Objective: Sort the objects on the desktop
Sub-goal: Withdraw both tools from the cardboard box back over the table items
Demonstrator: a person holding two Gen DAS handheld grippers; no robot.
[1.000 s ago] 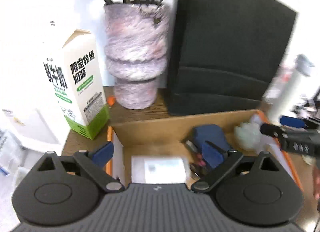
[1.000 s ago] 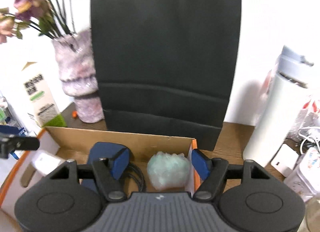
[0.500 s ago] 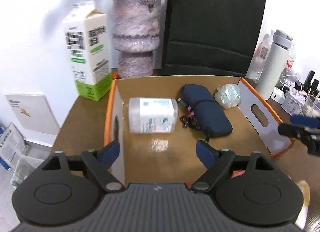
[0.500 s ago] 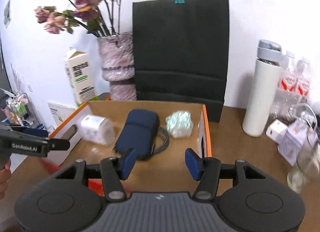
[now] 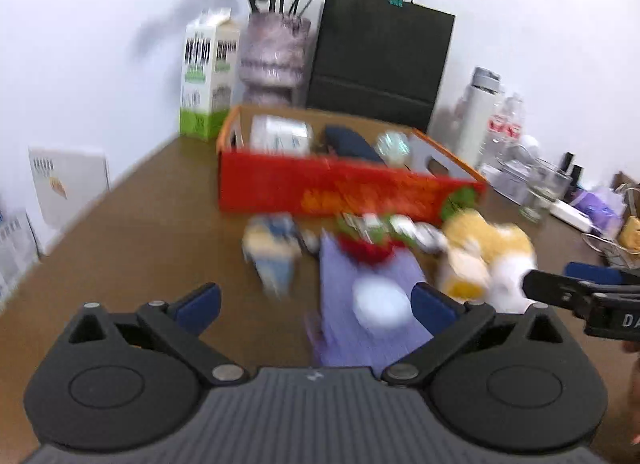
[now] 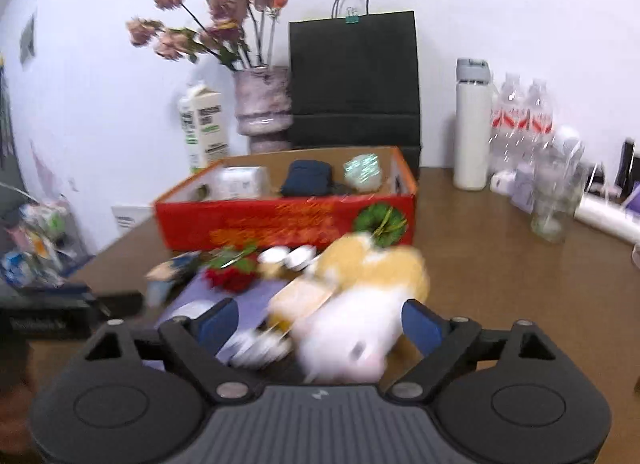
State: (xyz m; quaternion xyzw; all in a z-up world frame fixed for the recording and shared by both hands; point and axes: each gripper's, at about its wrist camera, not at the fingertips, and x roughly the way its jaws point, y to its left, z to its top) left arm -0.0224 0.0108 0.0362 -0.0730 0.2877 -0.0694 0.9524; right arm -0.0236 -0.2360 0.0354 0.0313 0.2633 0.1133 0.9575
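A red cardboard box (image 5: 344,187) (image 6: 280,219) stands on the brown table and holds a white pack (image 5: 280,133), a dark blue pouch (image 6: 306,179) and a pale green ball (image 6: 362,173). In front of it lie a purple cloth (image 5: 360,304), a red flower (image 6: 232,276), a small blue-and-cream carton (image 5: 272,252), small white discs (image 6: 288,256) and a yellow-and-white plush toy (image 6: 360,296) (image 5: 484,256). My left gripper (image 5: 316,304) is open above the purple cloth. My right gripper (image 6: 320,320) is open around the plush toy's near end, and the frames are blurred.
Behind the box stand a milk carton (image 6: 204,125), a fuzzy vase with dried flowers (image 6: 262,103), and a black paper bag (image 6: 354,79). At the right are a white thermos (image 6: 472,123), water bottles (image 6: 524,115) and a glass jar (image 6: 554,199).
Both grippers have pulled back from over the box toward the near side of the table. The loose objects in front of the box have come into view. Both stay open.
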